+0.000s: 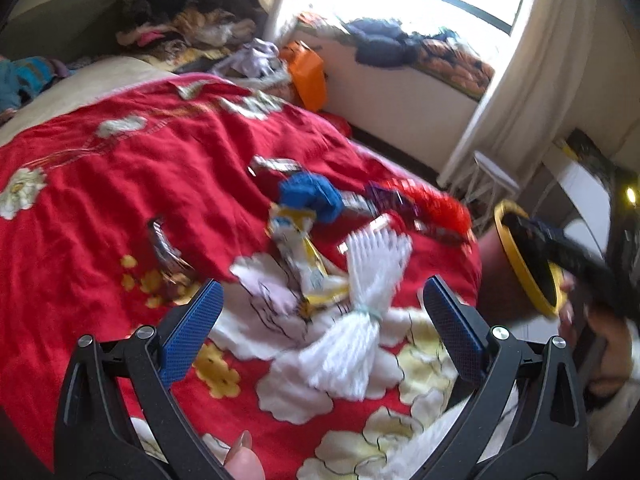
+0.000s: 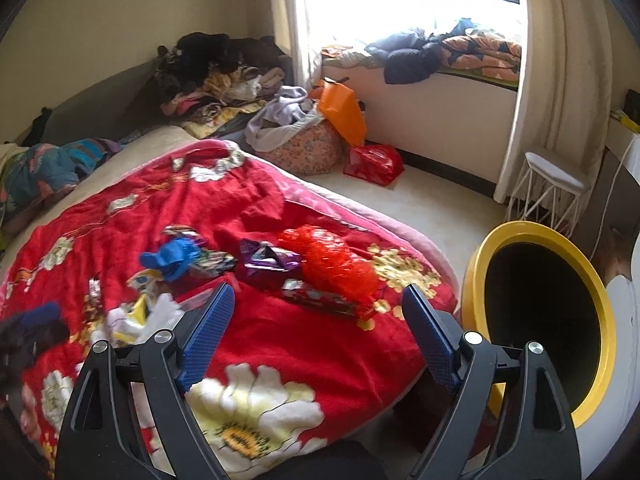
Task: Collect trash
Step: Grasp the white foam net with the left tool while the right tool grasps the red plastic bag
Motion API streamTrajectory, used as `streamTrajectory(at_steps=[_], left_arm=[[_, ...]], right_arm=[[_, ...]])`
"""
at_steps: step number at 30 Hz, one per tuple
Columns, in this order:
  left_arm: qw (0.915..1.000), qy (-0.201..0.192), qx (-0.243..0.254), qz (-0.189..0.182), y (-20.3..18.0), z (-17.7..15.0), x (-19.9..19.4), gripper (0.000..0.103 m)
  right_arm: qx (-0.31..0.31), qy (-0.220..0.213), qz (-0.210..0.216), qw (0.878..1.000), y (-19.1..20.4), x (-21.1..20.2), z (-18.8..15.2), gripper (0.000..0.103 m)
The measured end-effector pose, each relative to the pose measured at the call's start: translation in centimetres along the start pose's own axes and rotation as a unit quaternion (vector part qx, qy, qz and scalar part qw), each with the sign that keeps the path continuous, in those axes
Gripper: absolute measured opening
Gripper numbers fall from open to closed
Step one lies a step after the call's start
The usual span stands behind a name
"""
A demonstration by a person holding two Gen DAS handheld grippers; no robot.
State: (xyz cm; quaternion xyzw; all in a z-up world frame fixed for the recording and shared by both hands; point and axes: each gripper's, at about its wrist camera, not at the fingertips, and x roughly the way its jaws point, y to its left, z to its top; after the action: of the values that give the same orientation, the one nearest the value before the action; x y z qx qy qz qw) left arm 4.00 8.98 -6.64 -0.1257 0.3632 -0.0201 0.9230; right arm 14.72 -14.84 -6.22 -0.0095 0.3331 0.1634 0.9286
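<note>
Trash in a loose cluster on the red floral blanket, toward the corner of the bed nearest the bin. In the cluster: white yarn tassel, yellow-and-white wrapper, blue crumpled scrap, purple foil wrapper, red mesh netting, dark foil wrapper a little apart.

Left gripper: fingers spread wide, nothing pinched, tassel directly between and beyond the tips. Probably lined up for a first grab there, being the nearest and bulkiest piece. Whether the tips touch the blanket: cannot tell, view blurred.

Right gripper: fingers also spread, empty, above bare blanket just short of the red mesh netting and a flat foil packet. Likely held wide so either piece fits between.

Yellow-rimmed bin just beside the bed's edge on the right, mouth tilted toward the bed; probably stationed there for a short carry. Dark interior, contents not readable.

Edges and room: blanket falls away at the rounded corner near the bin; red netting close to that drop, apt to slide off if nudged. Open floor beyond the bin. White stool and curtain well apart, no obstruction. Soft, wrinkled blanket likely to bunch under a low pinch.
</note>
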Motion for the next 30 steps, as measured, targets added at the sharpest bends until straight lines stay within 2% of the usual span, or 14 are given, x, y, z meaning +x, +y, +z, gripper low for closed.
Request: streamTrajectory(at_steps=[3,10,14,17,20,25,27,30], left_arm=[[0.9995,0.025,0.018,-0.011,-0.5,-0.8,1.0,0.092],[0.9974,0.065,0.020,-0.025,-0.9,-2.3,2.5,0.091],[0.9963,0.080,0.020,-0.027,-1.0,-2.9,3.1,0.083],[0.9956,0.088,0.016,-0.027,-0.8,-3.2,3.5,0.074],[0.9951,0.093,0.021,-0.026,-1.1,-3.4,3.7,0.066],[0.9944,0.099,0.024,-0.028,-1.3,-3.7,3.9,0.052],[0.9941,0.101,0.023,-0.032,-1.3,-3.8,4.0,0.040],[0.9936,0.103,0.027,-0.038,-1.5,-3.8,4.0,0.025]], right_arm=[[0.005,0.021,-0.002,1.000,-0.8,1.9,0.2,0.083],[0.015,0.051,-0.005,0.999,-1.7,5.8,1.0,0.083],[0.012,0.068,-0.004,0.998,-1.7,7.9,1.5,0.082],[0.020,0.084,-0.002,0.996,-2.1,9.4,1.6,0.077],[0.031,0.096,0.012,0.995,-2.5,10.4,1.4,0.065],[0.037,0.090,0.033,0.995,-2.7,10.3,1.3,0.029],[0.034,0.077,0.037,0.996,-2.5,9.7,1.4,0.021],[0.041,0.048,0.046,0.997,-2.7,8.2,1.7,0.017]])
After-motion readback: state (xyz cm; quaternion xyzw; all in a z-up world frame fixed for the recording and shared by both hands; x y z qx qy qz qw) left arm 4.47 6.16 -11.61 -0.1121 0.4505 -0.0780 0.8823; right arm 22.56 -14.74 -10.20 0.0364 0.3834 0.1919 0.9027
